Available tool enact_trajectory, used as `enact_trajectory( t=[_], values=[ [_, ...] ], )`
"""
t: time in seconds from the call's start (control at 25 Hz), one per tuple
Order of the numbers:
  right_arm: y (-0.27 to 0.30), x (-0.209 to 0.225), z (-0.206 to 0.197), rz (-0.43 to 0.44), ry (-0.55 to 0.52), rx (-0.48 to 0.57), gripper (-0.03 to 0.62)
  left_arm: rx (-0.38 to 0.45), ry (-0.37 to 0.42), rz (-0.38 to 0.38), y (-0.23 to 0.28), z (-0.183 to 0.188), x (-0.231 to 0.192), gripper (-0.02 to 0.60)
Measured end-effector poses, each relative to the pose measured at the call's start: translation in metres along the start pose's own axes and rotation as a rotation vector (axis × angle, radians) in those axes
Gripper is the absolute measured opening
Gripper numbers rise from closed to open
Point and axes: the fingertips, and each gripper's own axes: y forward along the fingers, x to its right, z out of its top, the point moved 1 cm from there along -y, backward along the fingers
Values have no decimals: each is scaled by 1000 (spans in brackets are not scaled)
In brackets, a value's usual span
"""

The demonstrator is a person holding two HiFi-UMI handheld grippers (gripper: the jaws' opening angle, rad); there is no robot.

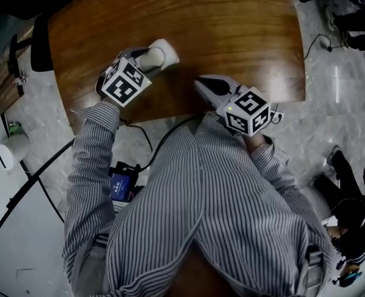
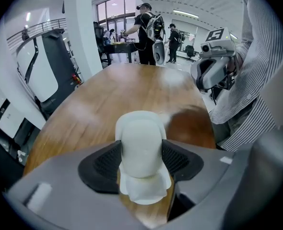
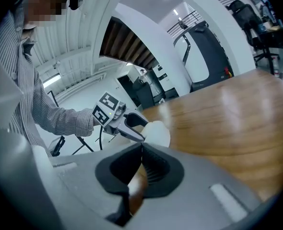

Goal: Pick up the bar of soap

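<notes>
Bar of soap (image 1: 163,54) on the wooden table (image 1: 232,23), near its left end, lying between the jaws of the left gripper (image 1: 144,60). The table's near edge runs just behind; bare wood extends far and right. Left jaws spread wide, pads just beside the soap's sides. Right gripper (image 3: 141,147) hangs near the near edge, jaws together, empty.

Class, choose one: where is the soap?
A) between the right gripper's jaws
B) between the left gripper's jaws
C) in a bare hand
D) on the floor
B: the white soap sits between the jaws of the left gripper.
</notes>
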Motion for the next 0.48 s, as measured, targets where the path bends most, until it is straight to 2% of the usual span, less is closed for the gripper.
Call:
enact_trajectory(
  t=[0.28, 0.48],
  values=[
    [-2, 1, 1, -2, 6, 7, 3, -26, 13, -15, -1, -2, 2, 267],
    [2, -4, 4, 10, -4, 8, 3, -28, 23, 24, -2, -5, 0, 264]
  ],
)
